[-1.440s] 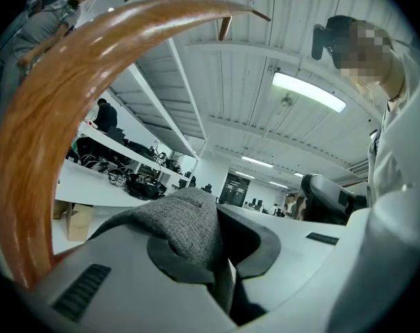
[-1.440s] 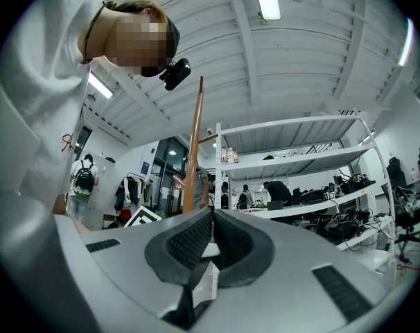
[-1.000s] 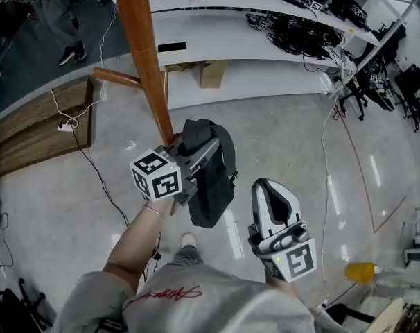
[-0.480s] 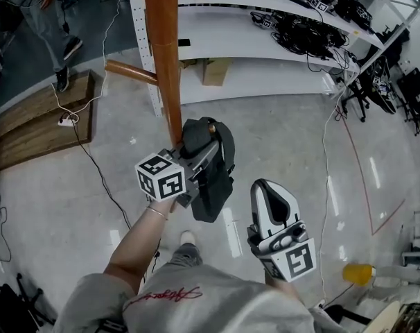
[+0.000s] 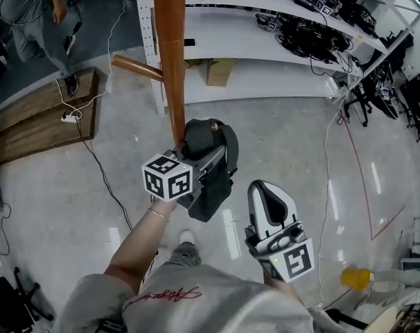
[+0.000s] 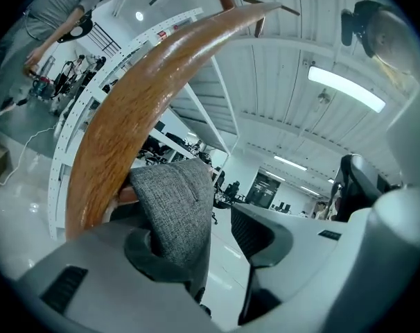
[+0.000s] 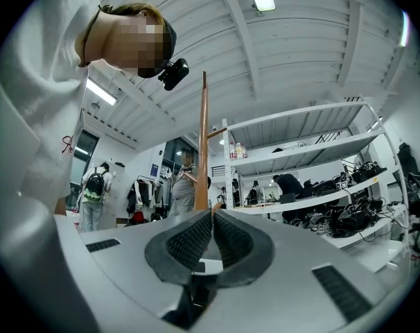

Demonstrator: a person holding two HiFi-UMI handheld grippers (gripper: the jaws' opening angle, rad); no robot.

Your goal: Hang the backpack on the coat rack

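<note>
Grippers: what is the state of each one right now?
Left gripper: open, just opened; backpack strap between its jaws, not pinched.
Right gripper: closed, holding nothing.

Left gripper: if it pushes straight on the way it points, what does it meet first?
The left gripper has just been opening, with the grey strap of the backpack between its jaws, against the left one: that comes first. Close behind looks to be the rack's wooden pole; depth is unclear.

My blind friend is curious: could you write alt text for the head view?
Seen from above, a dark grey fabric backpack hangs by a tall brown wooden coat rack pole, its top loop over a peg. The left gripper, its jaws just opened, straddles that loop; the right gripper is shut and empty.
</note>
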